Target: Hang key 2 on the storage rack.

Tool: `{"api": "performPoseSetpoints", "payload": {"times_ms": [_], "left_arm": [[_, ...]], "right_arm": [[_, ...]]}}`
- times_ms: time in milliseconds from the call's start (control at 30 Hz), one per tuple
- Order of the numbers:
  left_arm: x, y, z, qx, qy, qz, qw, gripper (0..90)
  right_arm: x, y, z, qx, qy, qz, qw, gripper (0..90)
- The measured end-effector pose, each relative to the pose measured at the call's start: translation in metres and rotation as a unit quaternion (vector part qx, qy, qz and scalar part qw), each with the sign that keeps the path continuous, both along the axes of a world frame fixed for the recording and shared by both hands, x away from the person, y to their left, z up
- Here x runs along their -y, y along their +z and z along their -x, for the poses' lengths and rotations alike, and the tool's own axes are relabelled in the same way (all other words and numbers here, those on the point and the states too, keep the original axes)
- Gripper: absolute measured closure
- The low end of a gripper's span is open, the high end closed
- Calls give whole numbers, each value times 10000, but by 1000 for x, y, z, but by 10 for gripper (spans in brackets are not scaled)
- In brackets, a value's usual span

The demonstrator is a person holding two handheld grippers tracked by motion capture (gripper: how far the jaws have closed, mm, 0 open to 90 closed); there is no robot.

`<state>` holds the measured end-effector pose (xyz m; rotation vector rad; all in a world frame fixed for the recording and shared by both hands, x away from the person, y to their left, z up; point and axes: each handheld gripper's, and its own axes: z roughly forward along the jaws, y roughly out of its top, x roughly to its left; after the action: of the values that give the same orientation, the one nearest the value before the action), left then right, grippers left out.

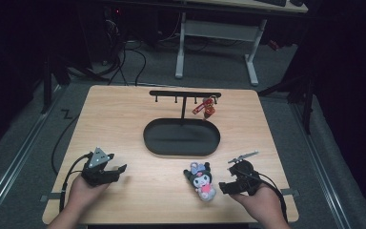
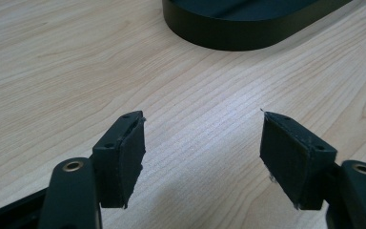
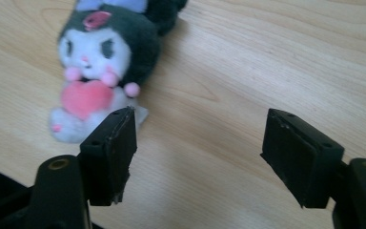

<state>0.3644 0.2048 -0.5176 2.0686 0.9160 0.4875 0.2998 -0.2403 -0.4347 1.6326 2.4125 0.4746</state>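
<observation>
- The right gripper [image 1: 225,187] is held with jaws apart and empty, near the desk's front edge.
- The plush keychain [image 1: 201,180] is seen lying just beside it, not yet gripped.
- One red charm [image 1: 205,108] is already hung on the rack [image 1: 185,94]; hanging the plush is judged outstanding.
- The left gripper [image 1: 119,170] is held open and idle.

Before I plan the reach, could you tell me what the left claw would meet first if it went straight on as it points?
Probably the black oval tray: the left claw stands open above bare table, with the tray's wall ahead and slightly right. Depth is uncertain.
</observation>
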Motion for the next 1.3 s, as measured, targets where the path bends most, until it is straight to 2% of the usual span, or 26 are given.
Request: {"api": "performPoseSetpoints", "payload": {"times_ms": [67,200,367,500,600,733,933,967,1000,1067,1133,1200,1300], "left_arm": [[1,-1,0,-26,-20,-36,10000,322],[0,1,1,-1,-24,17,10000,322],[1,2,1,-1,-48,-7,10000,322],[1,1,0,-8,-67,-12,10000,322],[1,2,0,-3,-71,-14,10000,322],[1,2,1,0,-82,4,10000,322],[2,2,2,-9,-125,-8,9999,322],[2,2,2,-9,-128,-8,9999,322],[2,2,2,-11,-129,-6,9999,322],[2,2,2,-18,-132,-4,9999,322],[2,2,2,-8,-129,4,9999,322],[2,2,2,-17,-141,-12,9999,322],[2,2,2,-29,-144,-23,9999,322]], "right_arm": [[-5,2,1,-20,41,-47,10000,250],[-18,2,1,-112,139,22,9998,214],[-34,-1,1,-125,282,20,9995,175],[-44,-6,0,-256,332,62,9991,164],[-48,-10,-2,-303,400,56,9987,161],[-56,-17,-3,-409,358,52,9985,160],[-63,-35,-5,-607,355,133,9974,162],[-63,-38,-5,-640,354,104,9973,165],[-64,-40,-5,-621,440,175,9969,171],[-66,-46,-5,-710,342,169,9967,189],[-67,-48,-6,-679,363,268,9967,211],[-65,-51,-8,-725,287,141,9969,240],[-64,-53,-9,-577,251,163,9979,308]]}}
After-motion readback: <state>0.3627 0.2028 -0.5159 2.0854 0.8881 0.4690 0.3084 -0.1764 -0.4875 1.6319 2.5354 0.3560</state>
